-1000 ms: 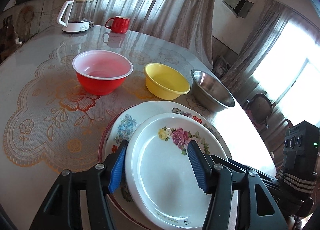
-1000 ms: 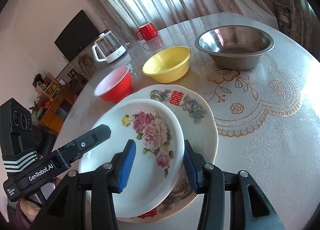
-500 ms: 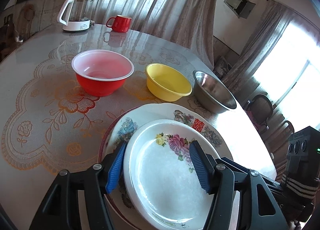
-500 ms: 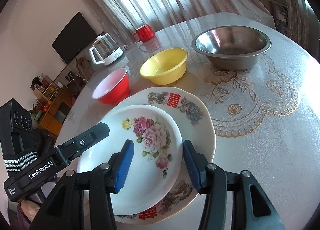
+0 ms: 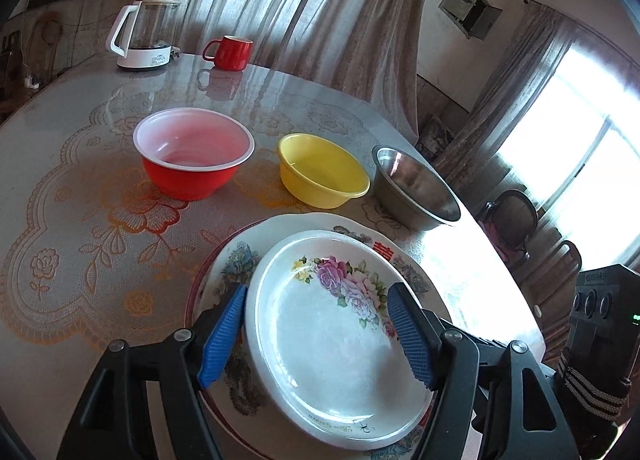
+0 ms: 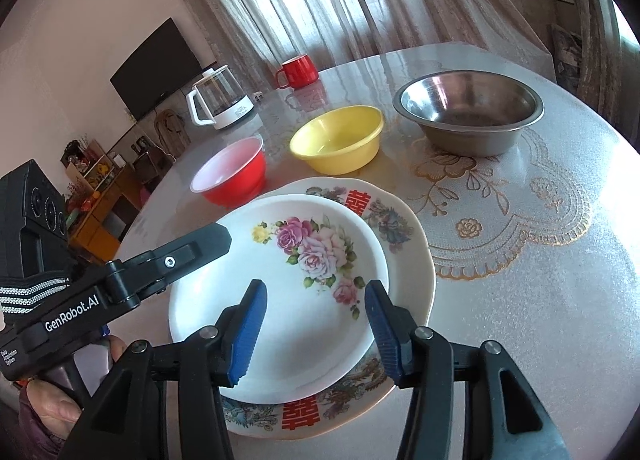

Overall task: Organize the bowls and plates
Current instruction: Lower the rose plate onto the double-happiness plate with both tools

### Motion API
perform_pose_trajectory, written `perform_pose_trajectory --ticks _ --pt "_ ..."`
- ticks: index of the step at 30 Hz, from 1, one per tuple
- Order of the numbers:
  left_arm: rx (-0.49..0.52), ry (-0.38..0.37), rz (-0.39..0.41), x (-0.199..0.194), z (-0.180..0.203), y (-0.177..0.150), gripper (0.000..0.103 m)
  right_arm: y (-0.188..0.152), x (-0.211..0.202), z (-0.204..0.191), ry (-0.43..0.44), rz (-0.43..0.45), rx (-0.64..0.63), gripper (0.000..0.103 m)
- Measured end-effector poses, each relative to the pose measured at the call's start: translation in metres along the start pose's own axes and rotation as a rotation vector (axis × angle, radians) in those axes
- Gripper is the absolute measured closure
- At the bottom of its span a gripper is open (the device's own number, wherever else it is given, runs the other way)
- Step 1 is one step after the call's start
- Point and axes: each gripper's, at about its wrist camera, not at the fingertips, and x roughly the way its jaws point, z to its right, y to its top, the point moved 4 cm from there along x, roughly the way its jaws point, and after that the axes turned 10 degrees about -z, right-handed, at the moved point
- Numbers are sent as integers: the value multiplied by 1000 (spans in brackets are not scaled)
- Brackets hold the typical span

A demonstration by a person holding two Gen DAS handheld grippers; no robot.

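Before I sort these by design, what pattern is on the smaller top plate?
White with pink and purple roses, small plate; clearest in the right wrist view.

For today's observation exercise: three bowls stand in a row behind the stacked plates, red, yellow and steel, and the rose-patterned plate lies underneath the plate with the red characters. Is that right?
Not quite. The rose-patterned plate lies on top of the plate with the red characters, not underneath; the right wrist view shows it. The rest holds: red bowl, yellow bowl and steel bowl stand in a row behind them.

large plate (image 5: 224,272): mostly covered by rose plate (image 5: 320,324) | its near rim cut off at left-wrist frame edge | rose plate's small rim lettering unreadable | left gripper (image 6: 200,248): far finger hidden
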Motion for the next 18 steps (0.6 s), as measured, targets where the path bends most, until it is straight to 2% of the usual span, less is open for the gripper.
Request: perform_pose_trajectory --ticks 11,18 --pt "-3 -8 -13 -1 -3 -10 29 3 -2 1 -38 22 -11 51" --pt "51 -2 34 -16 9 -12 29 3 -6 5 -50 38 6 50"
